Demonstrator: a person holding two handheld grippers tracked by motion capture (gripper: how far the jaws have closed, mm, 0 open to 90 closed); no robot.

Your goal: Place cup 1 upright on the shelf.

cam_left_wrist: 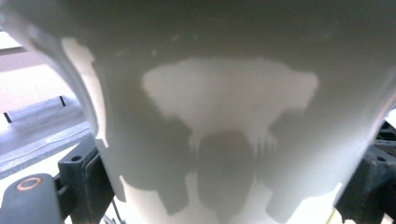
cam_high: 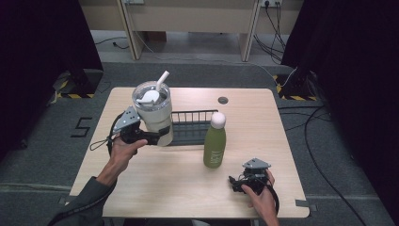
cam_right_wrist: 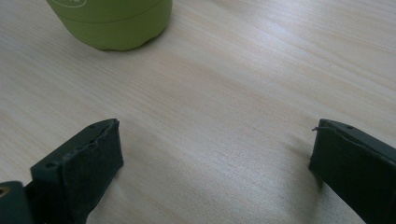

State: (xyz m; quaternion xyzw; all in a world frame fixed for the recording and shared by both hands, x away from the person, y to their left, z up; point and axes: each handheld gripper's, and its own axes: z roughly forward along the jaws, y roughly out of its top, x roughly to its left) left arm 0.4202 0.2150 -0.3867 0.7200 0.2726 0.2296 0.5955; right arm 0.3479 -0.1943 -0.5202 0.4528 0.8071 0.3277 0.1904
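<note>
A cream tumbler (cam_high: 153, 117) with a clear lid and a white straw stays upright at the left end of the black wire rack (cam_high: 190, 125). My left gripper (cam_high: 160, 138) is shut on its lower body, one jaw on each side. In the left gripper view the tumbler wall (cam_left_wrist: 229, 93) is right against the camera, between the jaws of the left gripper (cam_left_wrist: 224, 186). A green bottle (cam_high: 215, 141) with a pale cap stands mid-table. My right gripper (cam_high: 235, 183) rests open on the table near the front right. The bottle's base (cam_right_wrist: 112, 23) lies ahead of the right gripper (cam_right_wrist: 215, 172).
The wooden table (cam_high: 179, 179) has a round cable hole (cam_high: 223, 100) at the back. Bare wood (cam_right_wrist: 224, 93) lies between the right gripper's jaws. Dark curtains stand at both sides of the table, and cables run over the floor at the right.
</note>
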